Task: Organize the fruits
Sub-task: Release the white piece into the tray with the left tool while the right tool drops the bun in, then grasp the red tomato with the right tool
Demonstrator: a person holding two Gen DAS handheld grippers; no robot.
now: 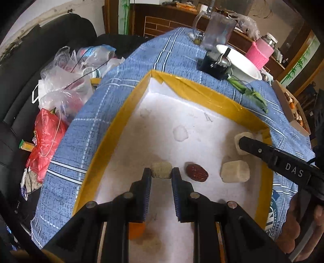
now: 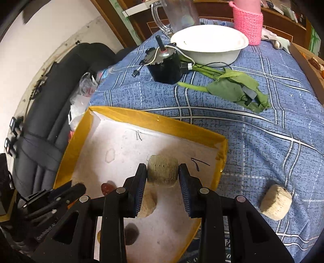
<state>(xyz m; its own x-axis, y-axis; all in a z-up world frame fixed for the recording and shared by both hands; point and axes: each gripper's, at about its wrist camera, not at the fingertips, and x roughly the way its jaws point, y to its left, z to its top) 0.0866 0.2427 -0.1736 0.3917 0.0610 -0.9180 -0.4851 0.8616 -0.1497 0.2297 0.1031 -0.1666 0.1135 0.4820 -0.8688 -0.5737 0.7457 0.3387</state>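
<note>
A white foam tray with a yellow taped rim (image 1: pixel 113 129) (image 2: pixel 154 119) lies on the blue checked cloth. My left gripper (image 1: pixel 161 172) is shut on a small beige block (image 1: pixel 161 169) just above the tray floor. Beside it lie a dark red date (image 1: pixel 196 172) and a pale beige chunk (image 1: pixel 235 172). My right gripper (image 2: pixel 162 172) is shut on a beige woven cylinder (image 2: pixel 162 171) over the tray's right part; its finger shows in the left wrist view (image 1: pixel 269 154). Another beige cylinder (image 2: pixel 275 202) lies on the cloth to the right of the tray.
A white bowl (image 2: pixel 210 43), a black motor (image 2: pixel 165 65), a clear jug (image 2: pixel 176 14), a pink knit-sleeved jar (image 2: pixel 248 22) and a green fabric leaf (image 2: pixel 232 87) stand beyond the tray. Plastic bags (image 1: pixel 60 85) pile on a black sofa at left. A cardboard box (image 1: pixel 291 109) sits far right.
</note>
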